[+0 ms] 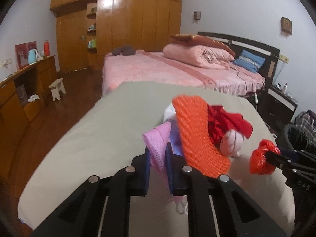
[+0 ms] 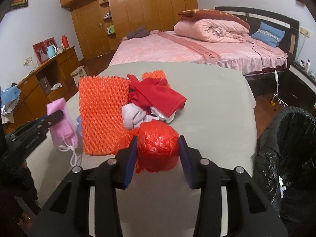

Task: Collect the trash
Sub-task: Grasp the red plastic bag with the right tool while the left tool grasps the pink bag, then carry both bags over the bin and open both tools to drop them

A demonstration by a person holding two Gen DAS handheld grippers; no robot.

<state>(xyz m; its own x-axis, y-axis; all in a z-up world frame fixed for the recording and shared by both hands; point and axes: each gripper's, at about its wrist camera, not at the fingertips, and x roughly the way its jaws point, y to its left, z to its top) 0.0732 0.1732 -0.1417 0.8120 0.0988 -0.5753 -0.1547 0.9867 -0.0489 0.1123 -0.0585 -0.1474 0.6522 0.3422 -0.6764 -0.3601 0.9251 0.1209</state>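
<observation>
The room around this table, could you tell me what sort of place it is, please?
Most likely a home bedroom: a bed with pink bedding, a folded quilt on it, and a wooden wardrobe along the far wall.

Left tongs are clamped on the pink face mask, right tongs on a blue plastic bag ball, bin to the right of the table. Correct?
One error: the balled plastic bag in the right tongs is red, not blue, as the right wrist view shows. The rest holds: the left tongs grip the pink face mask, and the black-lined bin stands right of the table.
</observation>
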